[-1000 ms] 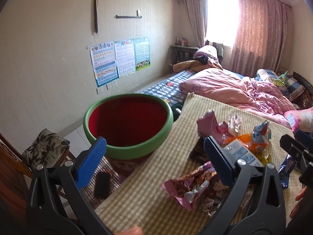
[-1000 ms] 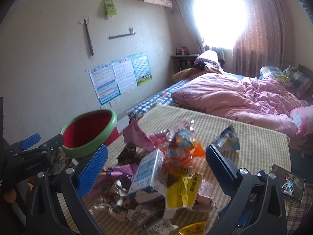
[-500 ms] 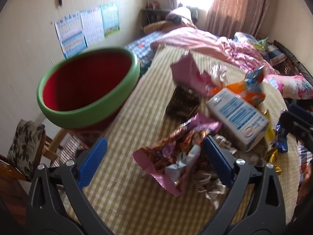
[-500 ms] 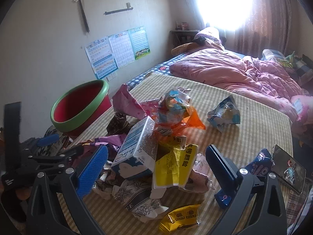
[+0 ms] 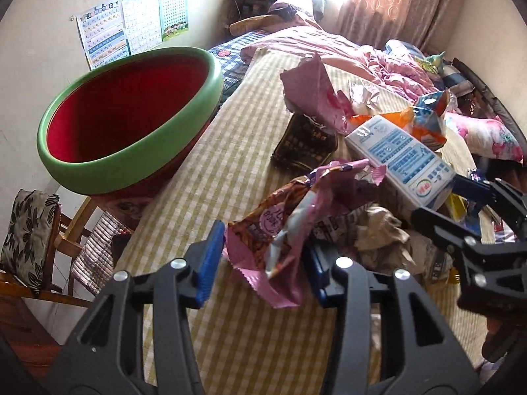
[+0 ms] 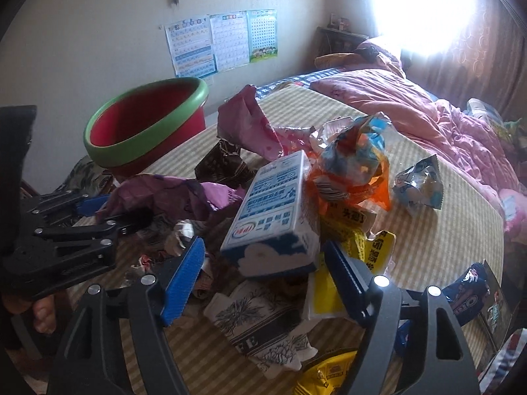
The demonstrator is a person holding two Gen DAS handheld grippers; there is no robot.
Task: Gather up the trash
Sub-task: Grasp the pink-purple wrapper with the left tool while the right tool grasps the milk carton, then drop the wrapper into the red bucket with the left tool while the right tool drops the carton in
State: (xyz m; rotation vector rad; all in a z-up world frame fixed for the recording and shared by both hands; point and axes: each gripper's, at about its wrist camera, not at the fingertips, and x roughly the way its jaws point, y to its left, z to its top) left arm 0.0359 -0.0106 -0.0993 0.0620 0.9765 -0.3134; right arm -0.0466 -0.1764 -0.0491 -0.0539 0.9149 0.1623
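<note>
We see the left gripper (image 5: 263, 263) with its 2 ribbed blue pads (image 5: 208, 265) drawn in around a crinkled pink snack wrapper (image 5: 280, 230); the left pad touches the foil edge, the right pad is half hidden behind it, so a firm pinch we cannot tell. The wrapper is glossy foil, torn open, with a round pink label reading roughly "80", the rest too creased to read.

The right gripper (image 6: 263, 270) stands spread wide, its pads (image 6: 181, 279) flanking the near end of a white and blue milk carton (image 6: 276, 210) without touching it. The carton is a smooth rectangular box with blue panels of small print and a red oval logo we cannot read.

Around it lies the heap of trash: an orange and blue crumpled bag (image 6: 355, 161), a yellow packet (image 6: 349, 273) with black characters, and a cream floral sachet (image 6: 260, 326) showing the letters "EE". A dark blue wrapper (image 6: 467, 296) lies apart at the right.

All rests on a yellow checked woven tablecloth (image 5: 224, 151). Beside the table's left edge stands a round red bin (image 5: 128, 115) with a thick green rim.
</note>
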